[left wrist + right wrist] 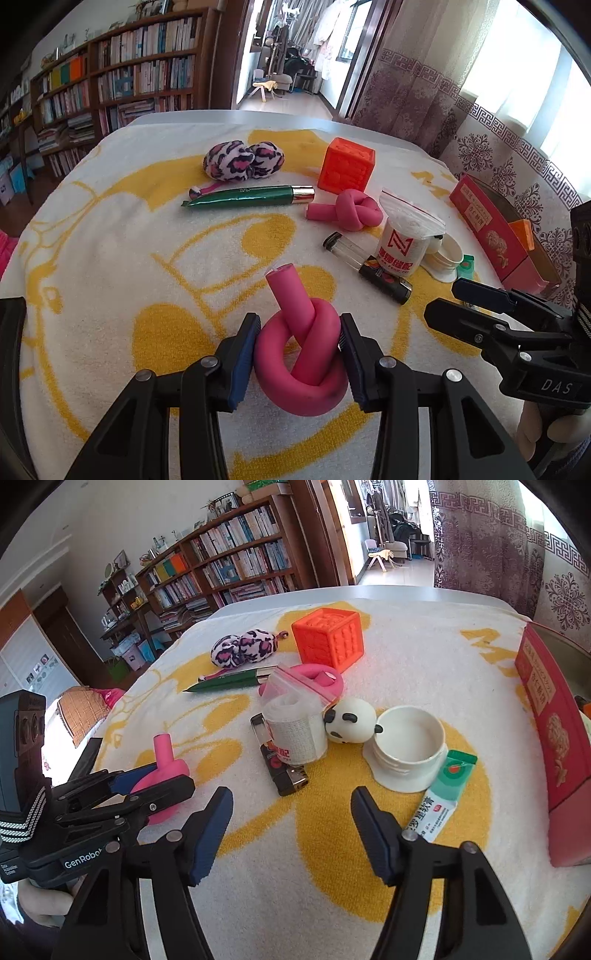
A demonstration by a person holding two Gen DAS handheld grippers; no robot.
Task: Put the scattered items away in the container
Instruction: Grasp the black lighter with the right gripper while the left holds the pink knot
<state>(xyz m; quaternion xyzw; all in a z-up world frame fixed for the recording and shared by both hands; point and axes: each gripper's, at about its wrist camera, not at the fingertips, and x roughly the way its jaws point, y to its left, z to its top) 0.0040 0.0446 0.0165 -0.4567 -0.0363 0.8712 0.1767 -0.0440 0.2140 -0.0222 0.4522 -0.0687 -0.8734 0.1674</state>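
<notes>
Biggest first: the counter (110, 258), under a white and yellow towel, carries the clutter, and the red container (491, 236) sits at its right edge, well apart from what we hold. Risk from here, as we judge it: the carry to that box crosses the crowded middle, so a low path could knock the bagged roll (400, 247), the lighter (384, 282) or the white cup (406, 749).

The orange cube (345, 170) and green tube (247, 195) lie farther back, out of the way.

The near pink knot (301, 354) lies on the towel between the left gripper (299, 332) fingers, which pinch its loop from both sides. It is soft foam by the look of it, so it may squash, twist or pop out on lifting; the hold sits on the rounded loop, not the stem. Its free end sticks up and leans toward the far left, so the long axis runs up and away from the camera, with the loop lying roughly flat. That raised end could catch the box wall on the way in.

The right gripper (291, 830) has its fingers spread with nothing between them, hovering over bare towel near the ointment tube (443, 797). The two grippers are near each other, so a clash is possible.
</notes>
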